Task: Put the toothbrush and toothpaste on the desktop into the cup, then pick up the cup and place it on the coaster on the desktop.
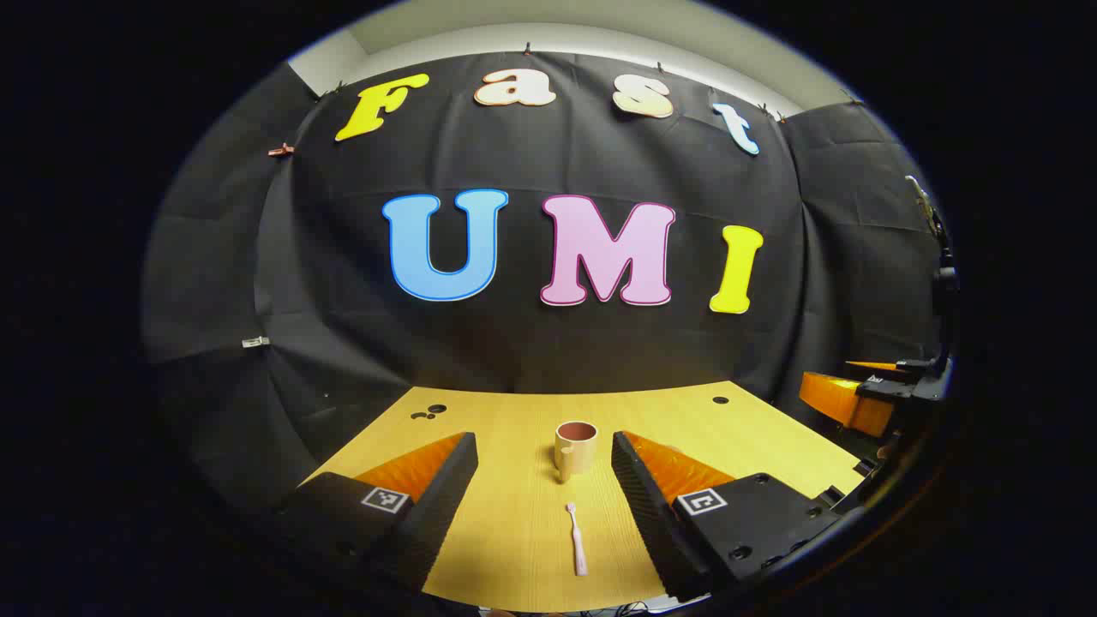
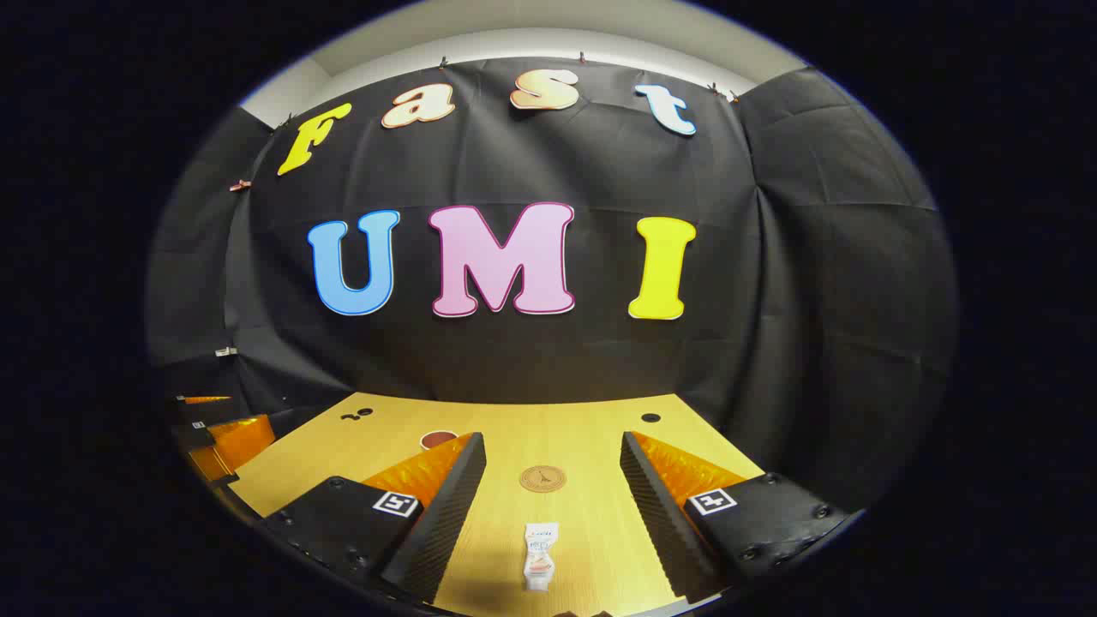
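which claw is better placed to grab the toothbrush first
Left. The pink toothbrush lies on the desktop right between the open left claw fingers, with the cup just beyond. The right claw, also open, faces the toothpaste and coaster instead.

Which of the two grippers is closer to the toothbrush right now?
Left. The toothbrush lies on the table directly between the open left gripper's fingers. The open right gripper instead frames the toothpaste, off to the side.
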The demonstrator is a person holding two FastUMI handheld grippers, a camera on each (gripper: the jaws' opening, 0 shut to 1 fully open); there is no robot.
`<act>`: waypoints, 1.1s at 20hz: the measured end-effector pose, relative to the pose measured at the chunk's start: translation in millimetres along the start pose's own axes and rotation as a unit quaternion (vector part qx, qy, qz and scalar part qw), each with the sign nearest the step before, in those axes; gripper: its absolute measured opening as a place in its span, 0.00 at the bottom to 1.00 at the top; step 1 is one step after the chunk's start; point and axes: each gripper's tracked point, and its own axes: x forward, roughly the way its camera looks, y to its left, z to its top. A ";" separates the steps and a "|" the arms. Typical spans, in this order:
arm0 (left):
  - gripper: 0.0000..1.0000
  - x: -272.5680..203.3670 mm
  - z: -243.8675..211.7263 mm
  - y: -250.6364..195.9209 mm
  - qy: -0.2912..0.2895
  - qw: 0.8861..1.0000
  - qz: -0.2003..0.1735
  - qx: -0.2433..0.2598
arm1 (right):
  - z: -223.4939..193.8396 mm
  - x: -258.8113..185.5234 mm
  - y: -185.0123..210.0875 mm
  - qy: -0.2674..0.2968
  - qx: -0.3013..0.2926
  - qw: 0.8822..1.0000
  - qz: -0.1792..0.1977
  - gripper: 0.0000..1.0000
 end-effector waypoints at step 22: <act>0.98 14.3 -28.9 -11.9 0.042 0.999 -0.028 0.018 | -48.0 18.9 -1.2 0.086 0.005 0.996 0.004 0.97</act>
